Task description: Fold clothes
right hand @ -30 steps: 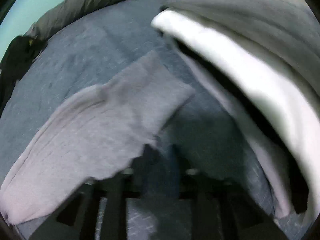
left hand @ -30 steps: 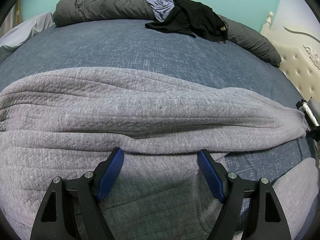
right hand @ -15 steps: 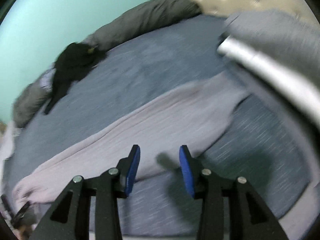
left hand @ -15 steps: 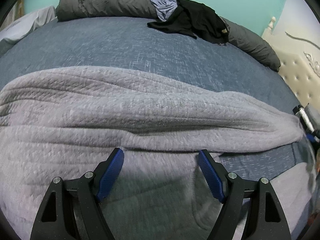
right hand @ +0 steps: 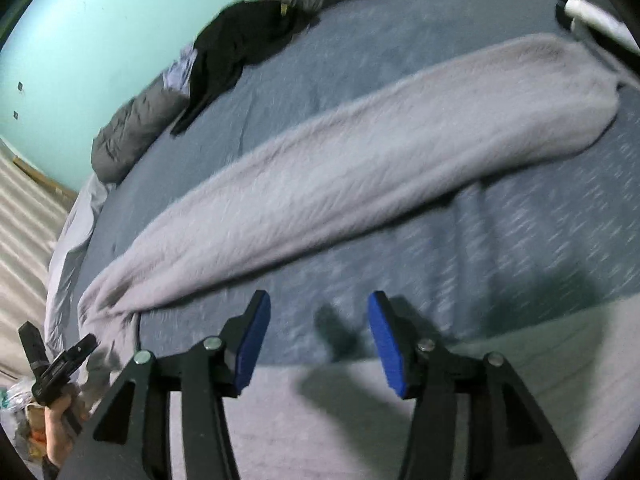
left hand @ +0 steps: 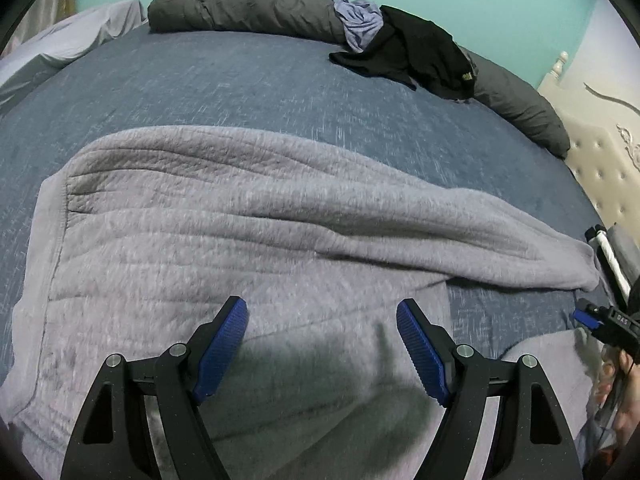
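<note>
A grey knit garment [left hand: 248, 232] lies spread on the blue bed [left hand: 240, 80]. One long limb of it runs to the right and ends near the bed's edge. My left gripper [left hand: 320, 306] hovers open over the garment's near part, with nothing between its blue pads. In the right wrist view the same limb [right hand: 360, 160] stretches diagonally across the sheet. My right gripper [right hand: 318, 298] is above bare sheet just short of that limb; its jaws are opening and nothing is between them. More grey cloth [right hand: 320, 420] lies under its fingers. Each gripper shows at the edge of the other's view.
A rolled dark grey duvet [left hand: 248, 4] lies along the far edge, with a lilac cloth [left hand: 360, 24] and a black garment [left hand: 420, 56] on it. A tufted cream headboard [left hand: 600, 160] stands at the right. A pale sheet [left hand: 72, 40] lies at the far left.
The right gripper swung away from the limb's end and its jaws widened; the limb now lies stretched on the bed. The left gripper drew back and up, showing more of the garment.
</note>
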